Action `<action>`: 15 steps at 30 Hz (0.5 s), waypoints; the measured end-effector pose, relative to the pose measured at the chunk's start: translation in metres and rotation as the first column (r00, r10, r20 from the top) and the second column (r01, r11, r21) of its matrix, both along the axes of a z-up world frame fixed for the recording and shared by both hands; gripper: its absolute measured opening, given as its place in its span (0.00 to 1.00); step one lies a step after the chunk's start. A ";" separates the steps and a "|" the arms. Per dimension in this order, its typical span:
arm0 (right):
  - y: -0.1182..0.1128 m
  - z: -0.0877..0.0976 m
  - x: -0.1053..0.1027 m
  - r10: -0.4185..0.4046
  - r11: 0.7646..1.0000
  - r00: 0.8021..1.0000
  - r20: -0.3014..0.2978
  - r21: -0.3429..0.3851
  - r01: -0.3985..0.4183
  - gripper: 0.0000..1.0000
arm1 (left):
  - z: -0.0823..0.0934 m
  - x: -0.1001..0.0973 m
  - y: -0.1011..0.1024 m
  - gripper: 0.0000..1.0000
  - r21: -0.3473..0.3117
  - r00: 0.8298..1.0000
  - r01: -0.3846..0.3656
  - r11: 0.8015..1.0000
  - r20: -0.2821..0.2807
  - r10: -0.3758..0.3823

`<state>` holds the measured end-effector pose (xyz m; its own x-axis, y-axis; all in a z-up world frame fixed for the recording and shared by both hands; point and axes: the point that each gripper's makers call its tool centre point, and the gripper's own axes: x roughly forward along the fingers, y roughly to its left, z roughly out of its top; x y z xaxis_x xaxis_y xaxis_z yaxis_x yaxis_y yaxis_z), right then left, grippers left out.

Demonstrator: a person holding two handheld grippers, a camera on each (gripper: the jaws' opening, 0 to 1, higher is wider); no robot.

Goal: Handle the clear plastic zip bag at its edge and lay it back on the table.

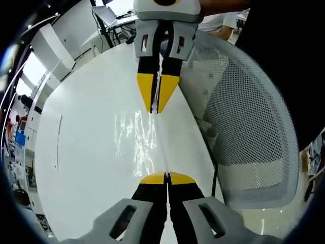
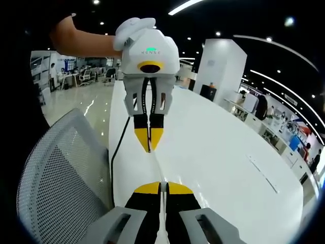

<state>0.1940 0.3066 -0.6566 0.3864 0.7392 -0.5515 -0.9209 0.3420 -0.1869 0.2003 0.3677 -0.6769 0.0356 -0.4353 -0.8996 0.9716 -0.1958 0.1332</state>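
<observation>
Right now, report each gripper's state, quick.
Left gripper: shut on one edge of the clear zip bag.
Right gripper: shut on the bag's opposite edge, above the white table.

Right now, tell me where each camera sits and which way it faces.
Left gripper view: rides the left claw, looking along the clear bag at the right claw; table, mesh chair.
Right gripper view: rides the right claw, facing the left claw and a person's arm.
Shared: both claws pinch opposite bag edges, facing each other.
</observation>
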 end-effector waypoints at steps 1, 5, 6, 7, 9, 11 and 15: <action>0.000 0.000 0.000 -0.001 1.000 1.000 0.000 0.001 0.001 0.00 | 0.000 0.000 0.000 0.00 0.000 1.000 0.002 1.000 0.001 -0.002; -0.002 0.001 0.001 -0.009 1.000 1.000 0.000 0.003 0.009 0.00 | 0.001 0.001 -0.002 0.00 0.001 1.000 0.005 1.000 0.001 -0.005; -0.002 0.001 0.001 -0.011 1.000 1.000 0.000 0.005 0.011 0.00 | 0.001 0.002 -0.002 0.00 0.001 1.000 0.006 1.000 0.001 -0.006; -0.003 0.001 0.001 -0.012 1.000 1.000 0.001 0.005 0.012 0.00 | 0.001 0.002 -0.002 0.00 0.001 1.000 0.006 1.000 0.001 -0.006; -0.004 0.001 0.002 -0.016 1.000 1.000 -0.001 0.006 0.016 0.00 | 0.002 0.002 -0.003 0.00 0.001 1.000 0.008 1.000 0.000 -0.008; -0.005 0.000 0.002 -0.020 1.000 1.000 -0.001 0.006 0.020 0.00 | 0.002 0.002 -0.003 0.00 0.000 1.000 0.008 1.000 -0.001 -0.008; -0.006 0.000 0.001 -0.027 1.000 1.000 0.000 0.008 0.027 0.00 | 0.002 0.001 -0.004 0.00 0.002 1.000 0.014 1.000 0.000 -0.014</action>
<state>0.1951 0.3008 -0.6562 0.4063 0.7330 -0.5456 -0.9114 0.3680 -0.1843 0.2016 0.3640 -0.6750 0.0293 -0.4339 -0.9005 0.9688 -0.2095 0.1324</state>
